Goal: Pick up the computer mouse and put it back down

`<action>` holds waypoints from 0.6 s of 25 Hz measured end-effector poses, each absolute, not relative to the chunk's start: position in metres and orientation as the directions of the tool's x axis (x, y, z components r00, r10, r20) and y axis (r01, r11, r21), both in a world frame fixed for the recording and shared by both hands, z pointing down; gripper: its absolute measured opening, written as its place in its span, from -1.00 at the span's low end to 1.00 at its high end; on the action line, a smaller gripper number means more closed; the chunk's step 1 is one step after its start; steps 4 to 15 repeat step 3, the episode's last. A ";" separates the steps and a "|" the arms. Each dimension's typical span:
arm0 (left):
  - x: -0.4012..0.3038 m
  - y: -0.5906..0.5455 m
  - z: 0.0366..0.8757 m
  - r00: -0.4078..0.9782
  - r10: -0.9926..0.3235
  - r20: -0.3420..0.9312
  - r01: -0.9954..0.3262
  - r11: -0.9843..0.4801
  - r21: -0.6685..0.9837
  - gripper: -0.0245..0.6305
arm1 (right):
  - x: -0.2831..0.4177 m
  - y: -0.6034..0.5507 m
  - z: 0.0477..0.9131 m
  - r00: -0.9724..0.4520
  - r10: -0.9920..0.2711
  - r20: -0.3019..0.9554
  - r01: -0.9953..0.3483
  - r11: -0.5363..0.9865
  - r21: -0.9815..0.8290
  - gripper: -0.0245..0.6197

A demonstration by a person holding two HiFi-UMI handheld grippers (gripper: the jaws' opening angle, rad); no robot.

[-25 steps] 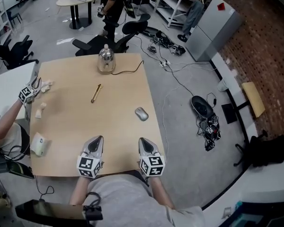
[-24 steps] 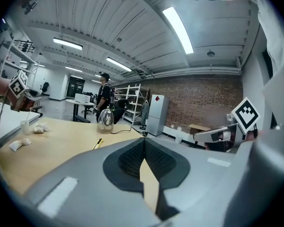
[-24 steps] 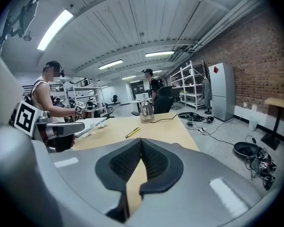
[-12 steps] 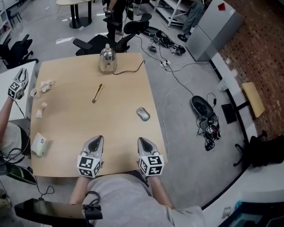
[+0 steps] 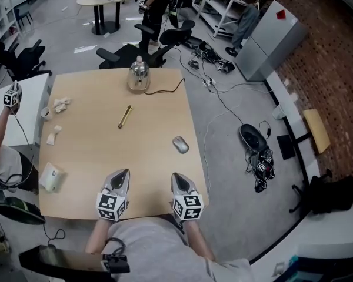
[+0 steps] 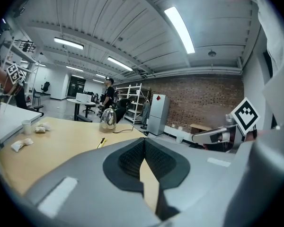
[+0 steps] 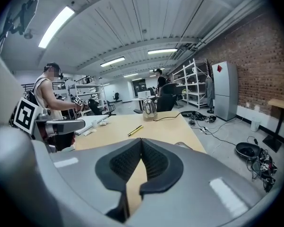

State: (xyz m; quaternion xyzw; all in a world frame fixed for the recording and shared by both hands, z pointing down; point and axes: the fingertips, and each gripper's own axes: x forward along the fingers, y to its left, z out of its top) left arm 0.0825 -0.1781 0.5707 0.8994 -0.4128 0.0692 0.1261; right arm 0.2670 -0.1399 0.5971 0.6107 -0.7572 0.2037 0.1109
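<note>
The grey computer mouse lies on the wooden table near its right edge, untouched. It shows as a sliver just past the right jaw in the right gripper view. My left gripper and right gripper rest side by side at the table's near edge, both pointing away from me. The mouse is a short way ahead of the right gripper. Both grippers are shut with nothing between the pads: left gripper, right gripper.
A metal kettle with a black cord stands at the far edge. A yellow pen lies mid-table. Crumpled tissues, a small cup and a white object sit at the left. Another person's gripper hovers beyond the left edge.
The other person's gripper at the left has drawn back from the table towards the left edge. My grippers and the mouse have not moved.
</note>
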 end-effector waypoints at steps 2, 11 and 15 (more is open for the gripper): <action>0.081 -0.178 0.571 0.649 -0.726 0.228 -0.761 -0.627 0.170 -0.86 | 0.265 -0.141 0.597 -0.230 -0.880 0.416 -0.970 0.172 -0.172 -0.90; 0.079 -0.179 0.570 0.648 -0.727 0.227 -0.761 -0.626 0.170 -0.86 | 0.265 -0.141 0.596 -0.230 -0.880 0.415 -0.970 0.173 -0.172 -0.90; 0.079 -0.179 0.570 0.648 -0.727 0.227 -0.761 -0.626 0.170 -0.86 | 0.265 -0.141 0.596 -0.230 -0.880 0.415 -0.970 0.173 -0.172 -0.90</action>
